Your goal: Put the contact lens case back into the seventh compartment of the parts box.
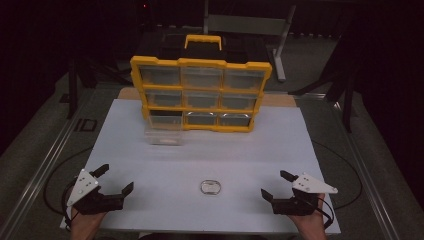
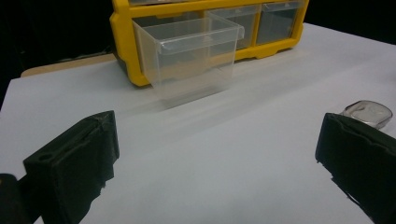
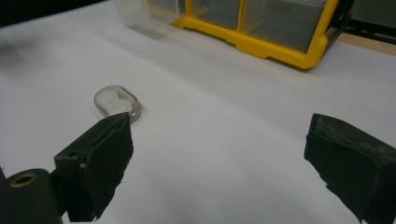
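Observation:
A yellow organiser (image 1: 201,93) with clear drawers stands at the back of the white table (image 1: 210,155). Its bottom left drawer (image 1: 164,128) is pulled out toward me; the left gripper view has it as a clear box (image 2: 191,56) ahead. A small clear oval object (image 1: 210,187) lies flat near the front centre, also at the right edge (image 2: 366,113) past my left jaw and beside my right gripper's left jaw (image 3: 116,102). My left gripper (image 1: 116,179) rests open at the front left. My right gripper (image 1: 274,185) rests open at the front right. Both hold nothing.
The organiser's black and yellow handle (image 1: 202,41) rises behind it. A metal stand (image 1: 250,25) sits beyond the table. Dark rails (image 1: 45,165) run along both table sides. Open white surface lies between the grippers and the organiser.

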